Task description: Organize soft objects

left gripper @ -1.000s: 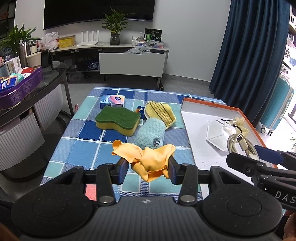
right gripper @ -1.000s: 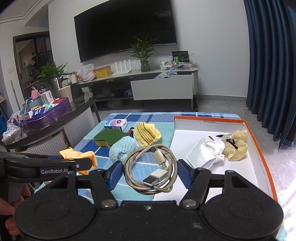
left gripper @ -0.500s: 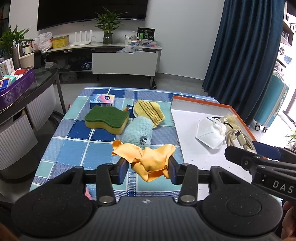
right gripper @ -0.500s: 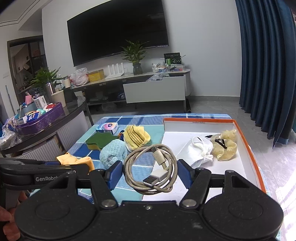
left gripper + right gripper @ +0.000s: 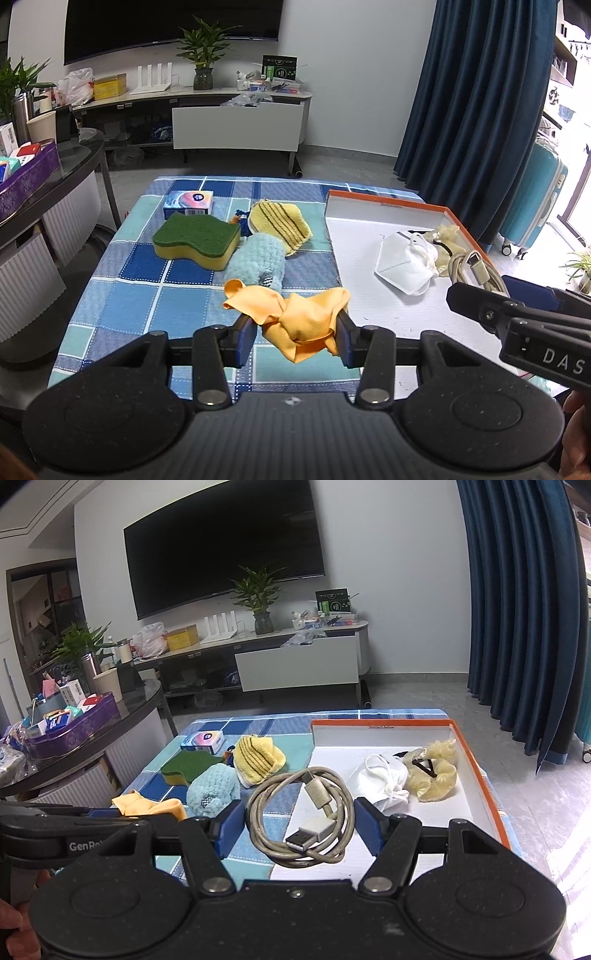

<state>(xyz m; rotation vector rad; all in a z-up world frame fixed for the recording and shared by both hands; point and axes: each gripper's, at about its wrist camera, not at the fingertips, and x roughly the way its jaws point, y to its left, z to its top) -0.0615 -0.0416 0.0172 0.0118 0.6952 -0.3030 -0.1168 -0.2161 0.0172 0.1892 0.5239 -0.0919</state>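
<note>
My left gripper [image 5: 295,334] is shut on a crumpled orange cloth [image 5: 295,317], held above the near part of the checked blue tablecloth [image 5: 122,295]. My right gripper [image 5: 300,825] is shut on a coiled grey USB cable [image 5: 303,816], held above the near left edge of the white tray with an orange rim [image 5: 480,775]. In the tray lie a white face mask [image 5: 380,779] and a pale yellow scrunchie [image 5: 436,775]. On the cloth lie a green and yellow sponge [image 5: 195,240], a fluffy light blue item [image 5: 255,262] and a yellow striped cloth [image 5: 279,221].
A small blue box [image 5: 189,202] lies at the far left of the table. A dark glass side table [image 5: 44,166] with a purple basket stands to the left. A TV cabinet [image 5: 236,122] is behind, a blue curtain [image 5: 472,110] and a teal suitcase [image 5: 532,199] to the right.
Both grippers have drawn back and risen a little with their loads, so the table looks smaller and farther. The grips have not changed.
</note>
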